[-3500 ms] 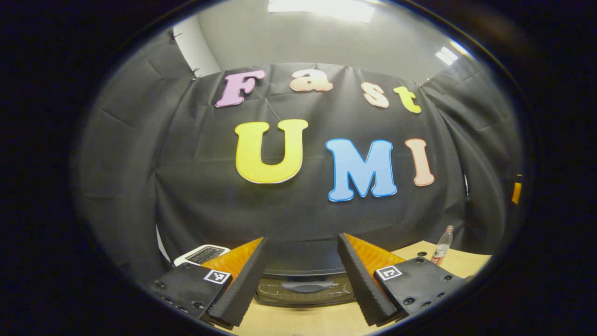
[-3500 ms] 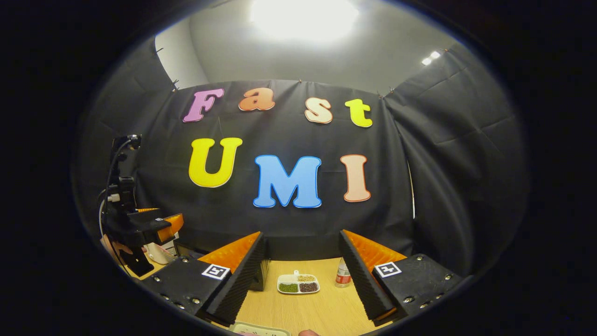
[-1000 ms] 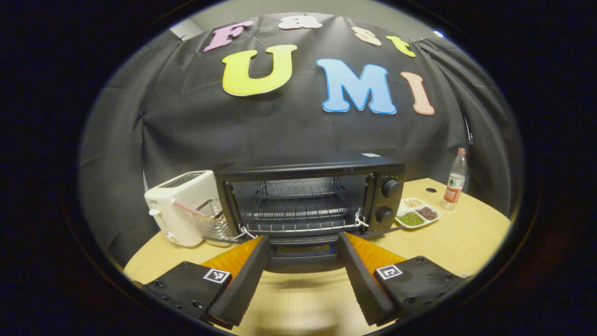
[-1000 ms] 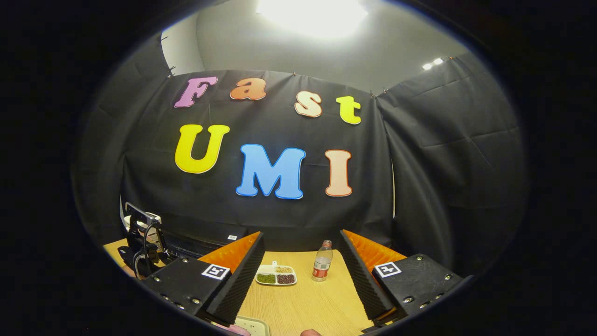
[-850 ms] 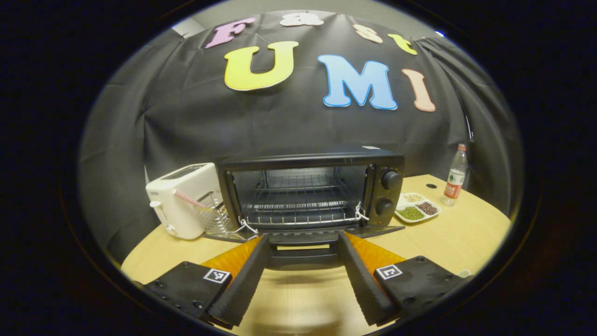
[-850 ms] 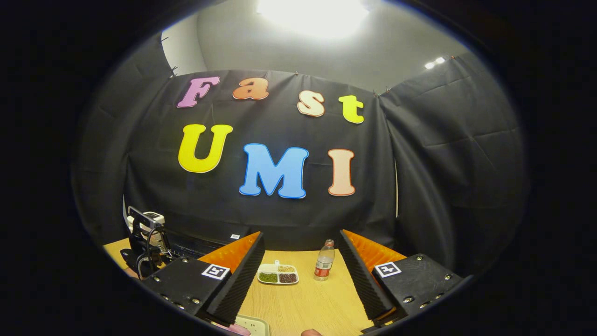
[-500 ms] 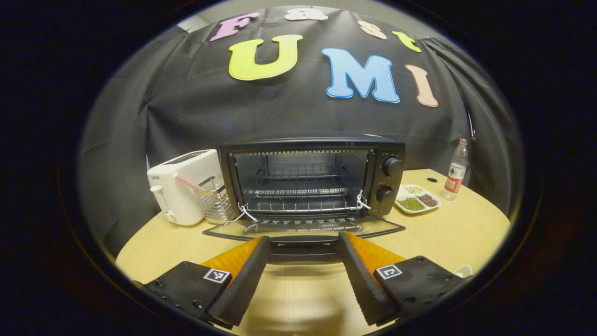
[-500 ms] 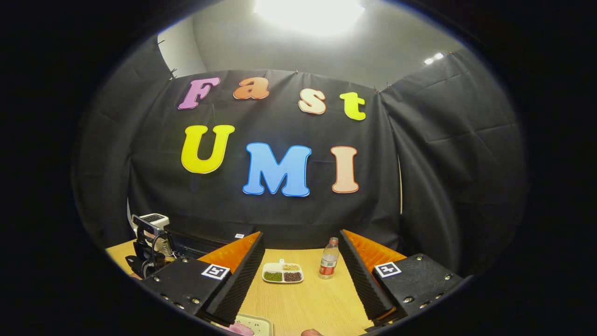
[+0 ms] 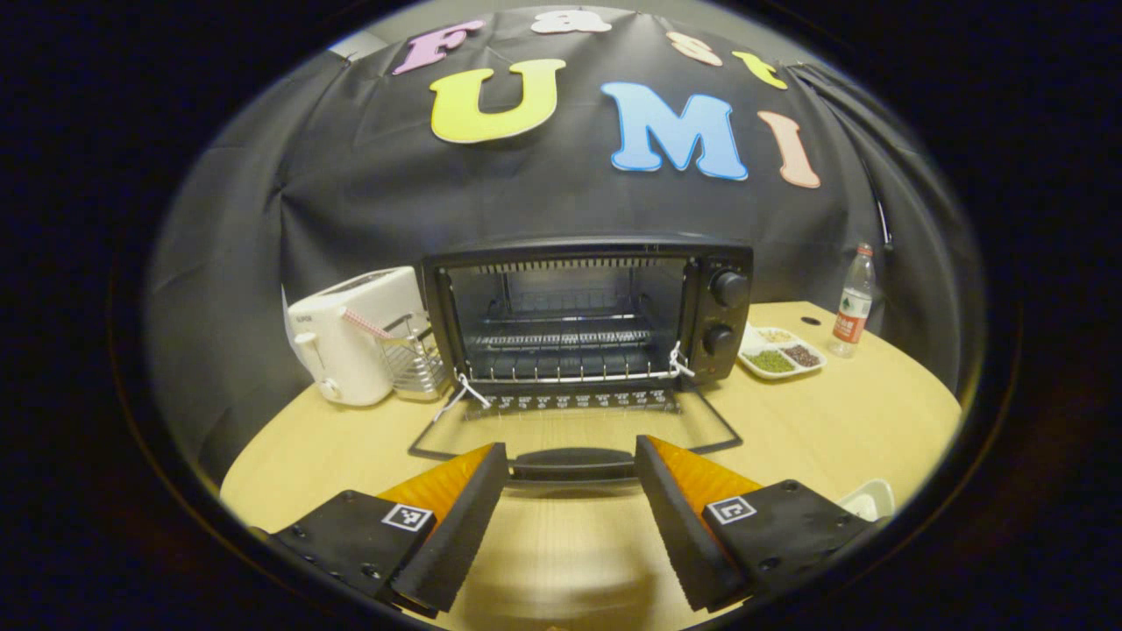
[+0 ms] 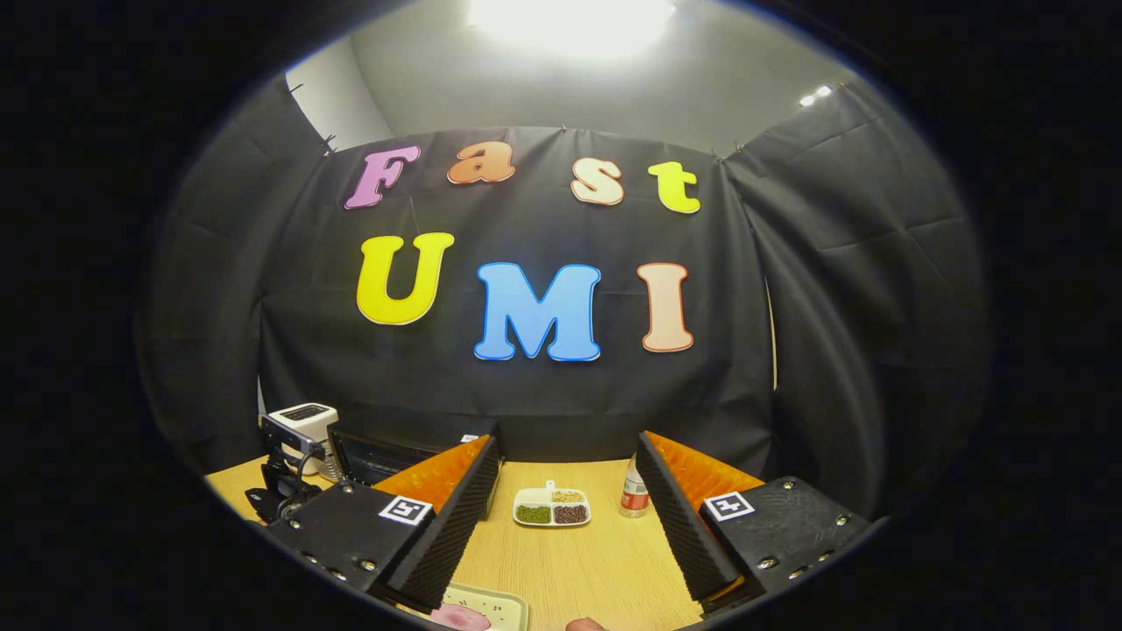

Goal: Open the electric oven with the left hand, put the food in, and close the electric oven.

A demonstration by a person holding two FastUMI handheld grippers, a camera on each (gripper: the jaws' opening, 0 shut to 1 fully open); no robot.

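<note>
The electric oven point(image 9: 587, 307) stands on the tabletop point(image 9: 841, 412) against the booth wall, its door point(image 9: 574, 425) folded down flat and the wire rack point(image 9: 570, 346) bare. Just before the door's handle point(image 9: 571, 462), the left gripper point(image 9: 571, 478) has its fingers spread wide, gripping nothing. Left of the oven sits a white toaster point(image 9: 351, 333); right of it, a divided dish point(image 9: 780, 358) and a bottle point(image 9: 852, 302). The right gripper point(image 10: 570, 491) is likewise spread and empty, with a plate of food point(image 10: 478, 611) below its fingers.

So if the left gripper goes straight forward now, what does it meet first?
Most likely the door handle of the open oven, lying between the left gripper's spread fingers; whether they already touch it is unclear.
</note>
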